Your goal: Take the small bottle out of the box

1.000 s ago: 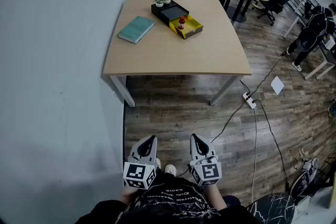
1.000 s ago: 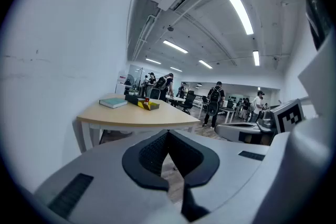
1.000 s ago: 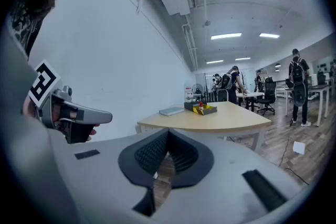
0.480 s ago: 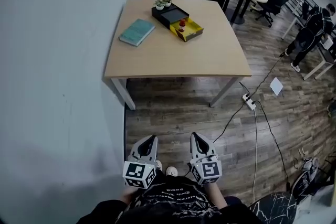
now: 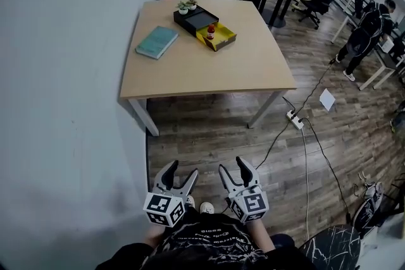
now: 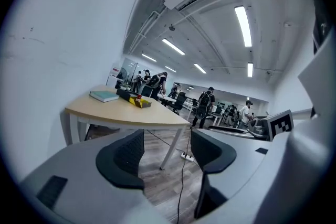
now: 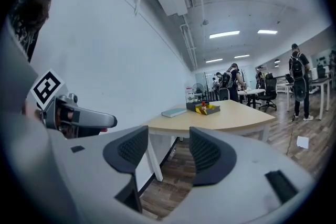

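Observation:
The small red-capped bottle (image 5: 211, 30) stands in an open yellow box (image 5: 217, 39) at the far side of the wooden table (image 5: 209, 69), beside a black box part (image 5: 195, 18). Both grippers hang low by the person's body, well short of the table. The left gripper (image 5: 181, 171) has its jaws opening, with nothing between them. The right gripper (image 5: 233, 167) is opening too and holds nothing. From the left gripper view the left gripper (image 6: 165, 147) frames the floor, with the yellow box (image 6: 140, 103) far off. The right gripper (image 7: 168, 147) likewise points toward the distant box (image 7: 209, 109).
A teal book (image 5: 156, 42) lies on the table's left side and small potted plants (image 5: 186, 6) stand behind the box. A white wall (image 5: 63, 104) runs along the left. A power strip (image 5: 295, 119) with cables and a sheet of paper (image 5: 327, 98) lie on the floor. People stand at the back.
Both grippers' jaws have spread apart from shut. The table has shifted slightly left and up in the head view.

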A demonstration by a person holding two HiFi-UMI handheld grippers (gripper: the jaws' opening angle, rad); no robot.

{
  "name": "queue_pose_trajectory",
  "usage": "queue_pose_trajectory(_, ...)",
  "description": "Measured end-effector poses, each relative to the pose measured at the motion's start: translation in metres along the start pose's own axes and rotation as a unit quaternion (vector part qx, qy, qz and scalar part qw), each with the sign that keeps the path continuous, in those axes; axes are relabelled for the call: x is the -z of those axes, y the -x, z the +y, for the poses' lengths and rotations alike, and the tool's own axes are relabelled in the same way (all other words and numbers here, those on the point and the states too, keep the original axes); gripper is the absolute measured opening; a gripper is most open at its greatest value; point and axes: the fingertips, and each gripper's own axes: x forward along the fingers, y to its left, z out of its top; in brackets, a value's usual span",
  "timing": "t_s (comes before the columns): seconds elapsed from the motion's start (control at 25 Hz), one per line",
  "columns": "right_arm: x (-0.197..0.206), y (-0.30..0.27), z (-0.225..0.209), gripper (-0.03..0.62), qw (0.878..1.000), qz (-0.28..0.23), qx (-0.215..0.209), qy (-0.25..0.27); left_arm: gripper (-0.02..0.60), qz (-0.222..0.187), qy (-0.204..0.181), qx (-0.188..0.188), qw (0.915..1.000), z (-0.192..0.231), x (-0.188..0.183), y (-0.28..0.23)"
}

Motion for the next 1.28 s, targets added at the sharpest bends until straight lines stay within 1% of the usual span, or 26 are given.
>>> queue_pose_trajectory(0.16,0.0,-0.002,0.003,0.258,1.0,0.005,0.012,0.003,0.287,-0.02,0.013,0.004,0.9997,0.006,-0.01,0.004)
queue_pose_trajectory(0.24,-0.001,-0.006,0.003,0.258,1.0,0.006,0.02,0.003,0.287,-0.021,0.006,0.006,0.9997,0.011,-0.014,0.003)
queue_pose_trajectory(0.36,-0.004,-0.014,0.004,0.258,0.999,0.001,0.033,-0.004,0.295,-0.012,0.0,0.018,0.9998,0.021,-0.015,0.0)
queue_pose_trajectory(0.48,-0.007,-0.02,0.01,0.258,0.999,-0.004,0.041,-0.008,0.295,-0.001,-0.011,0.045,0.9989,0.025,-0.015,0.001)
queue_pose_trajectory(0.56,-0.005,-0.022,0.013,0.258,0.999,-0.006,0.044,-0.012,0.295,0.0,-0.021,0.049,0.9986,0.028,-0.015,0.002)
queue_pose_trajectory(0.64,-0.001,-0.024,0.013,0.258,0.999,-0.001,0.048,-0.016,0.295,0.002,-0.023,0.052,0.9984,0.03,-0.013,0.0)
queue_pose_trajectory(0.72,0.004,-0.028,0.011,0.258,0.999,0.005,0.048,-0.02,0.293,0.014,-0.03,0.061,0.9976,0.029,-0.009,-0.004)
queue_pose_trajectory(0.8,0.005,-0.035,0.008,0.258,0.999,0.009,0.048,-0.019,0.293,0.024,-0.045,0.068,0.9963,0.028,-0.007,-0.011)
queue_pose_trajectory(0.88,0.006,-0.045,0.002,0.258,0.999,0.01,0.047,-0.015,0.293,0.018,-0.049,0.068,0.9963,0.032,-0.008,-0.019)
queue_pose_trajectory(0.96,0.008,-0.057,-0.008,0.258,0.999,0.012,0.044,-0.012,0.293,0.008,-0.041,0.064,0.9971,0.037,-0.011,-0.029)
queue_pose_trajectory(1.12,0.005,-0.091,-0.033,0.258,0.999,0.022,0.025,-0.009,0.293,-0.003,-0.047,0.047,0.9977,0.05,-0.024,-0.058)
queue_pose_trajectory(1.28,-0.003,-0.128,-0.063,0.258,1.0,0.029,-0.003,-0.01,0.293,-0.023,-0.013,0.028,0.9993,0.064,-0.044,-0.095)
